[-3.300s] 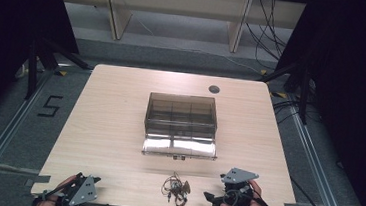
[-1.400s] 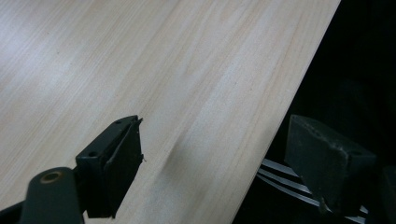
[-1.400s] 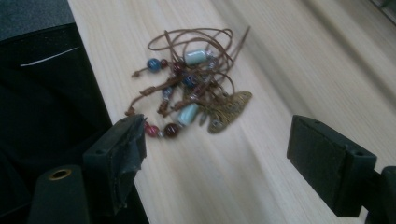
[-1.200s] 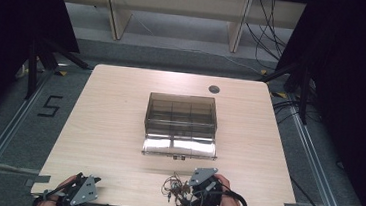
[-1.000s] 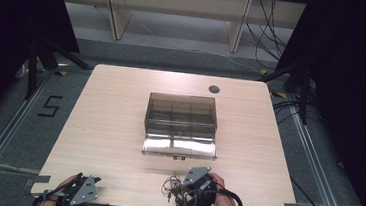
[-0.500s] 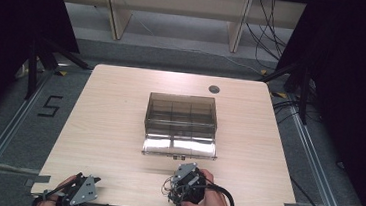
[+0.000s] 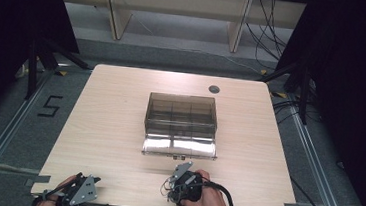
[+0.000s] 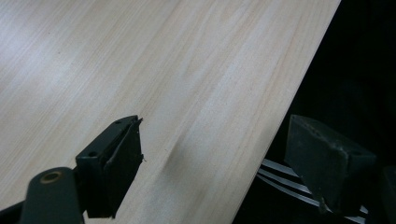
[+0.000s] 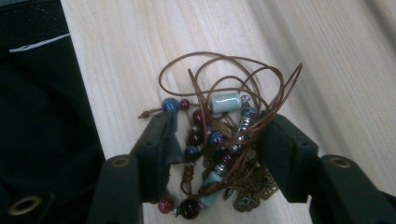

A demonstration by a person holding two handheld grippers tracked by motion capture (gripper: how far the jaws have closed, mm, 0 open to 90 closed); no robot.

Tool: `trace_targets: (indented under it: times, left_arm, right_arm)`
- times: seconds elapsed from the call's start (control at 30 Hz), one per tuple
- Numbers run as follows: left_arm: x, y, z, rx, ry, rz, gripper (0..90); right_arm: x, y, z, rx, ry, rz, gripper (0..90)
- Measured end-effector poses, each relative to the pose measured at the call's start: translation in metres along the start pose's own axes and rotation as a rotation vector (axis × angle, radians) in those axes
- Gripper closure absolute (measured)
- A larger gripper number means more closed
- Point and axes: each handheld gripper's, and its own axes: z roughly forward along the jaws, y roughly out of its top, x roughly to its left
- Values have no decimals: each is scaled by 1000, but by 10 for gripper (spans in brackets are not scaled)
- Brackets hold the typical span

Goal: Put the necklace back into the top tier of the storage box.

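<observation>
Smoky plastic is what I see mid-table: a compartment box (image 7: 181, 114) with its clear lid (image 7: 179, 146) folded down toward me, well apart from my work, with bare table (image 7: 108, 126) between and nothing blocking the way. A beaded cord necklace (image 9: 219, 135) lies bunched at the near edge of the table. My right gripper (image 7: 179, 187) has crossed in from the right since the earliest frame and now sits over it. Its jaws have just been closing and stand narrowed around the beads, the cord loops brushing the right pad; I cannot tell whether they pinch yet. The tangle has no clear long axis; its loops fan away from the jaws. My left gripper (image 8: 215, 158) rests wide open, holding nothing, at the table's near-left corner, unmoved.
</observation>
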Motion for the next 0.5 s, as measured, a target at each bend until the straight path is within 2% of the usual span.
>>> trace_targets:
  times: [0.03, 0.17, 0.23, 0.5]
  left_arm:
    - [0, 0, 0, 0, 0, 0, 184]
    - [0, 0, 1, 3, -7, -4, 184]
    - [0, -1, 2, 6, -8, -6, 184]
    - [1, -1, 2, 0, 0, -7, 184]
  right_arm:
    - [-1, 0, -1, -2, -1, -13, 567]
    - [0, 1, 0, 3, -5, -4, 574]
    - [0, 3, -1, 0, 2, -21, 688]
    - [0, 6, -7, -1, 7, -34, 751]
